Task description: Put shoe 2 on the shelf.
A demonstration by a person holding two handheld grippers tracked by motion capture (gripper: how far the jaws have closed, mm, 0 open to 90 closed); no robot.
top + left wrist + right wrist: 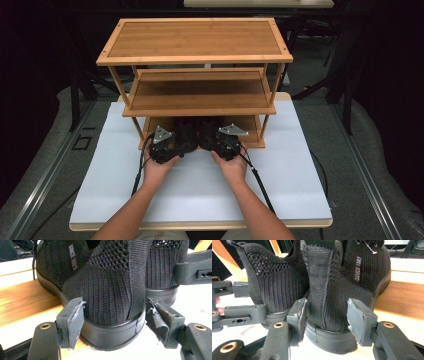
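Two black knit shoes stand side by side, toes in on the bottom shelf point(22, 300) of a bamboo rack point(195, 59) and heels out over its front edge. The left shoe point(187, 126) point(105, 277) has my left gripper point(181, 142) point(113, 315) shut on its heel, a worn pad against each side. My right gripper point(212, 141) point(327, 315) is shut on the heel of the right shoe point(209, 127) point(337, 277), its pads on both sides just above the sole. Each gripper view also takes in the other shoe and the other gripper's jaws beside it.
The rack has three shelves; the top one and the middle shelf point(200, 95) are bare. It stands at the back of a white table top point(200, 190). Both forearms come in from the front edge. Cables trail from the grippers across the table.
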